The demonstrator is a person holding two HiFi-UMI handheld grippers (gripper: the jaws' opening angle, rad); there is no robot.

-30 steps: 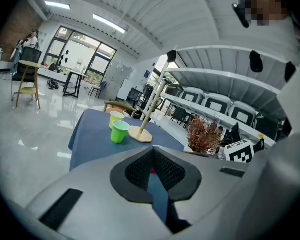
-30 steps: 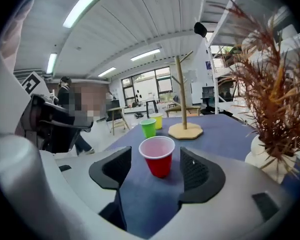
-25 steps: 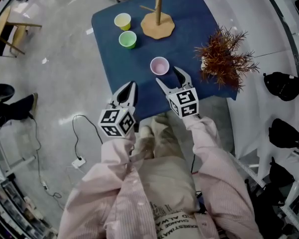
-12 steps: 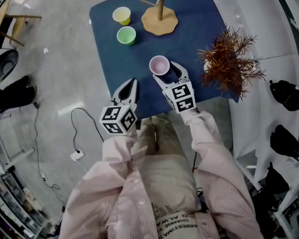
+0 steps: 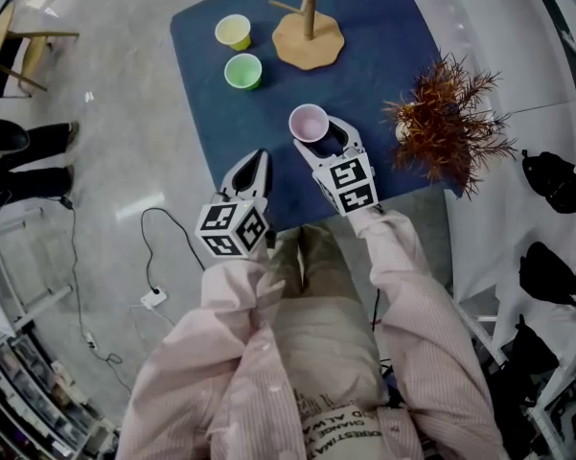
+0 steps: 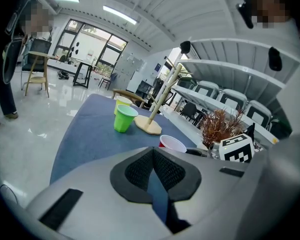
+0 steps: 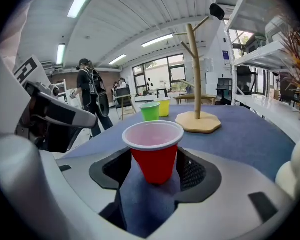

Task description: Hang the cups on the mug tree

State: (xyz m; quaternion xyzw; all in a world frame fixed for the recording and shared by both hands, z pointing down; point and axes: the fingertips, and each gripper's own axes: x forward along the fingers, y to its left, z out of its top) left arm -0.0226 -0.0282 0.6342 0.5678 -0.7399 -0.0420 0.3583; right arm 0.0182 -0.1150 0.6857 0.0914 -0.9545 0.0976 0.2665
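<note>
My R tool (image 7: 153, 168) jaws were apart round the red cup (image 5: 309, 123), no pinch; cup stood on my side of mug tree (image 7: 197, 123). L tool (image 6: 152, 156) was closed, empty. Cup looked light, thin, crushable: I reckoned gentle mid-wall grip.

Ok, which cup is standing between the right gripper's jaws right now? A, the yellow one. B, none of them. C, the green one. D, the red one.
D: the red cup stands between the open jaws of the right gripper, with a gap on each side, while the green cup and yellow cup sit farther back by the mug tree.
</note>
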